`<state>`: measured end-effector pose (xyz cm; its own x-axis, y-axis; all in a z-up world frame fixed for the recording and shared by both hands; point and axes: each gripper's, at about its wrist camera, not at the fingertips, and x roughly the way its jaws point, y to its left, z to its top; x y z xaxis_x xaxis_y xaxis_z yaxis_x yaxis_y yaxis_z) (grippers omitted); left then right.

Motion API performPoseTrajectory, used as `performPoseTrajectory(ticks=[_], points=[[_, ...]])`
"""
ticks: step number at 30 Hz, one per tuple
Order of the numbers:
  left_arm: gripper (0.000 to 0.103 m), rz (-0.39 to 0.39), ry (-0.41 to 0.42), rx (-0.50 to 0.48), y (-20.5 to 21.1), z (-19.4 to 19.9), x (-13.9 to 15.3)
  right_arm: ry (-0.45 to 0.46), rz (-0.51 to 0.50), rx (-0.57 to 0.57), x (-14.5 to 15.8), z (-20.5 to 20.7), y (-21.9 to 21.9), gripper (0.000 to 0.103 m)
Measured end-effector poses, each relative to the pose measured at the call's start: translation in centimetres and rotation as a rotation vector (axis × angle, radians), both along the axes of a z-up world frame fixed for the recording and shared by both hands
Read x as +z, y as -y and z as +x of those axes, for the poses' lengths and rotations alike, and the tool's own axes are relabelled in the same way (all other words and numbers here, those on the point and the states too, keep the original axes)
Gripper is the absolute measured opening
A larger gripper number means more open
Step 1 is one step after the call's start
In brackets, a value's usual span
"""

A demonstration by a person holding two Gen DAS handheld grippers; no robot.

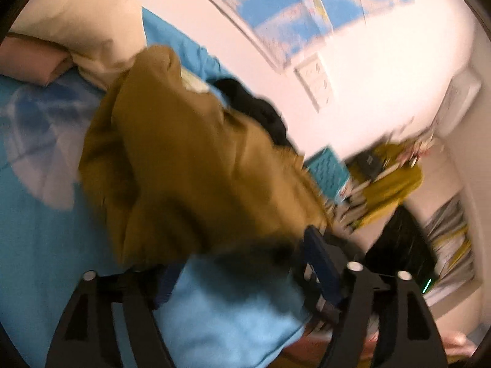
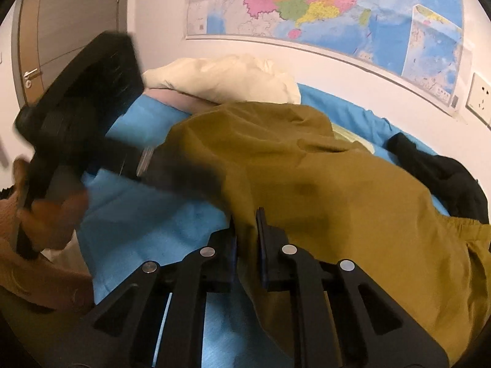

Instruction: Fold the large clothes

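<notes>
Left wrist view: the left gripper stands with its jaws wide apart across the bottom of the frame, nothing pressed between them. The mustard garment fills the centre, its blurred lower edge just above and between the open fingers, on the blue bed sheet. A cream pillow sits upper left and a black garment at centre right. This hand looks to be between grips, so its next move would call for finding a fresh edge to pinch.

Right wrist view: the right gripper, at bottom centre, is closed on an edge of the mustard garment, a fold of cloth running down between the pads. The cloth spreads from there across the centre and right. The left gripper reaches in from the left, at the garment's left edge. The fold seems at an early stage: the right hand's pinch can carry this edge over once the left hand has its hold.
</notes>
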<state>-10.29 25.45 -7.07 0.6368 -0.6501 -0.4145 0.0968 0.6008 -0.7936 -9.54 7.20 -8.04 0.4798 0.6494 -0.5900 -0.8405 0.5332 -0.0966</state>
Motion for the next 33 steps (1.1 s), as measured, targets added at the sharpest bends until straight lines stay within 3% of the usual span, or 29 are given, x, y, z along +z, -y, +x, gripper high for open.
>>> performPoseTrajectory(ticks=[2,5,6,8,10,13,16,19,21,22,23,27,30,33], points=[[0.079,-0.049,-0.045,0.026,-0.6,1.2,-0.9,-0.017,0.015,0.009,0.2,-0.6,0.7,0.013],[0.079,-0.102,-0.070,0.048,-0.8,2.0,-2.0,-0.123,0.073,-0.005,0.5,-0.9,3.7,0.031],[0.079,-0.103,-0.064,0.054,-0.8,1.9,-2.0,-0.155,0.089,-0.021,0.6,-1.1,5.1,0.043],[0.077,-0.093,-0.055,0.064,-0.7,1.7,-2.0,-0.228,0.153,-0.078,0.8,-1.4,9.2,0.054],[0.074,-0.030,-0.061,0.084,-0.1,1.6,-1.5,-0.348,0.257,-0.179,0.4,-1.0,14.5,0.065],[0.066,0.124,-0.068,0.103,1.3,1.8,-0.4,-0.546,0.435,-0.385,-1.4,-0.4,22.8,0.071],[0.065,0.178,-0.078,0.118,1.9,2.1,0.0,-0.651,0.560,-0.550,-3.6,-0.1,28.3,0.077],[0.063,0.184,-0.103,0.138,2.0,2.4,0.1,-0.682,0.660,-0.635,-4.9,1.3,30.3,0.082],[0.071,0.186,-0.107,0.139,2.6,2.7,0.1,-0.699,0.706,-0.665,-5.4,2.6,30.3,0.081],[0.084,0.173,-0.105,0.129,2.8,2.9,0.1,-0.681,0.716,-0.678,-5.2,3.2,30.0,0.083],[0.089,0.166,-0.101,0.130,3.1,3.0,0.2,-0.672,0.726,-0.697,-5.1,3.8,29.9,0.084],[0.094,0.228,-0.099,0.140,4.5,3.9,0.4,-0.650,0.742,-0.748,-4.6,5.5,28.4,0.095],[0.091,0.276,-0.105,0.145,5.2,4.7,0.5,-0.570,0.668,-0.822,-4.4,5.9,26.8,0.093],[0.067,0.303,-0.145,0.183,4.8,4.8,0.3,-0.520,0.636,-0.865,-4.5,5.9,26.7,0.054]])
